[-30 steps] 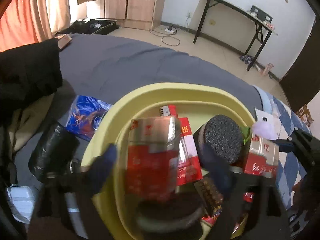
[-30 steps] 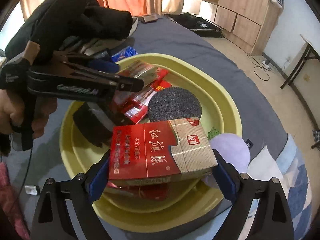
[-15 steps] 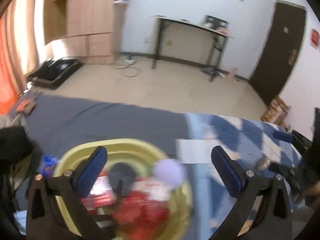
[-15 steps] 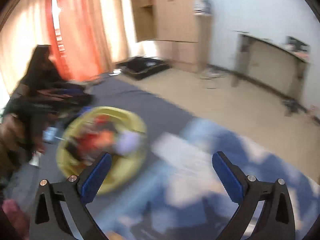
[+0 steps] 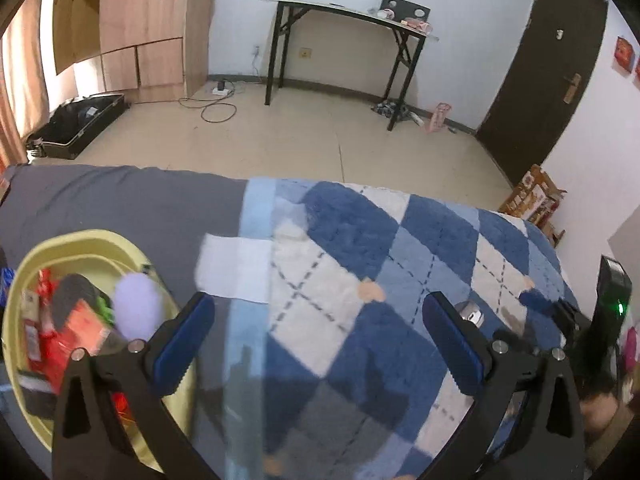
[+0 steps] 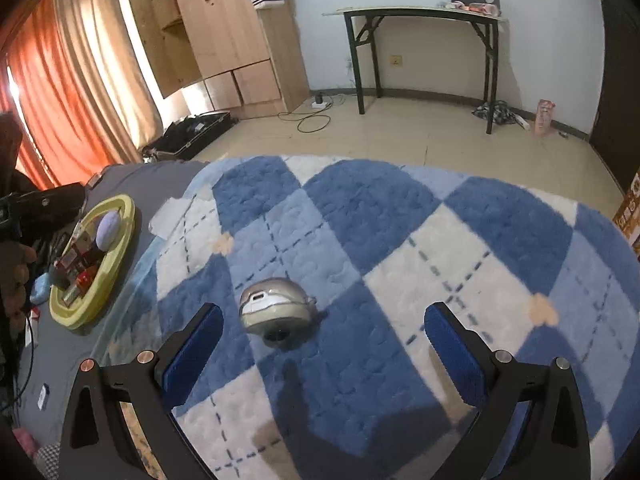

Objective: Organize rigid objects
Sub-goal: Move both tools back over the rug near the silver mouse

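A yellow tray (image 5: 124, 246) lies on the grey part of the bed at the lower left of the left wrist view. It holds red cartons (image 5: 76, 328), a dark round sponge (image 5: 72, 294) and a lilac ball (image 5: 138, 306). The tray (image 6: 116, 248) also shows far left in the right wrist view. A small silver-beige round device (image 6: 276, 312) lies on the blue checked blanket (image 6: 400, 240), just ahead of my right gripper (image 6: 324, 344), which is open and empty. My left gripper (image 5: 316, 336) is open and empty above the blanket, right of the tray.
The other gripper (image 5: 560, 320) shows at the right edge of the left wrist view. Dark clothing and small items (image 6: 40, 280) lie left of the tray. Beyond the bed are bare floor, a black-legged table (image 6: 420, 16), a wooden wardrobe and an open case.
Both grippers let go of their red cartons into the tray, opened and swung right, away from the tray. The right gripper now faces the small round device on the blanket.
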The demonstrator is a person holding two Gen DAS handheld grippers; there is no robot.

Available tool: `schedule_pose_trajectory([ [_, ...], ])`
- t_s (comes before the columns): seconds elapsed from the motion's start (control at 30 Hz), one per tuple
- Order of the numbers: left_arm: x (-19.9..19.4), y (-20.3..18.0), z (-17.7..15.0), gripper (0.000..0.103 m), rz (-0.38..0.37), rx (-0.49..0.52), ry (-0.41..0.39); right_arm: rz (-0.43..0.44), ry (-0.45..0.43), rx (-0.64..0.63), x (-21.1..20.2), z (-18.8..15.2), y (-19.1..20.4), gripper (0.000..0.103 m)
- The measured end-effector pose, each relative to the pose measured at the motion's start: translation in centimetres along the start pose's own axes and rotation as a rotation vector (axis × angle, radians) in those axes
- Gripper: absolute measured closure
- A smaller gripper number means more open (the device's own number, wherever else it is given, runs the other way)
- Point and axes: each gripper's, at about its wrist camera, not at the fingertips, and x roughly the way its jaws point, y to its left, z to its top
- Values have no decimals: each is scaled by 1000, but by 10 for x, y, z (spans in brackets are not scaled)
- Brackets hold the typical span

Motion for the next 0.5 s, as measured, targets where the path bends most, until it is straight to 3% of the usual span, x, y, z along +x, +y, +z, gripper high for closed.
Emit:
schedule_pose_trajectory([
  [0.1,16,-11,-13,0,-1,-50,-12,-12,-27,-27,11,-10,3,0],
  [0.27,46,-38,-41,0,19,17,4,-107,-53,-79,16,-38,-6,0],
  [0.5,72,-55,-67,0,-2,-21,-17,-179,-30,-3,30,-53,-34,0],
])
